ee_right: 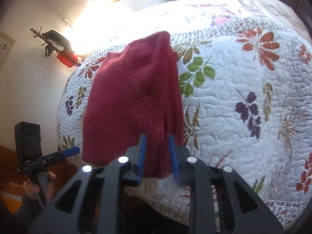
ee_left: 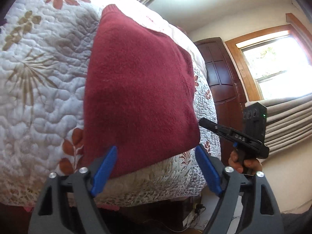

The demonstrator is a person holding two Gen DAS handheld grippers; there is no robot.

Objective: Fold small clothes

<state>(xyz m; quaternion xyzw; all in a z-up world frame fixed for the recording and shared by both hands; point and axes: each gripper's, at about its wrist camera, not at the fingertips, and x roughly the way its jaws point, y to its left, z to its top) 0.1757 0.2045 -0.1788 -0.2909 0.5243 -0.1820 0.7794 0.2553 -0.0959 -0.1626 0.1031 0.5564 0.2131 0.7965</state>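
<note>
On bed: floral quilt, white, leaf print.
Garment: dark red knit sweater, folded, flat on quilt near bed edge.
Left gripper: fingers wide apart, straddling sweater's near hem.
Right gripper: blue fingers pinching sweater's near edge.

Left hand-held gripper: dark grey linkage arms, silver round pivot screws, blue finger pads. Right hand-held gripper: same build. Grey sleeve beside it.
</note>
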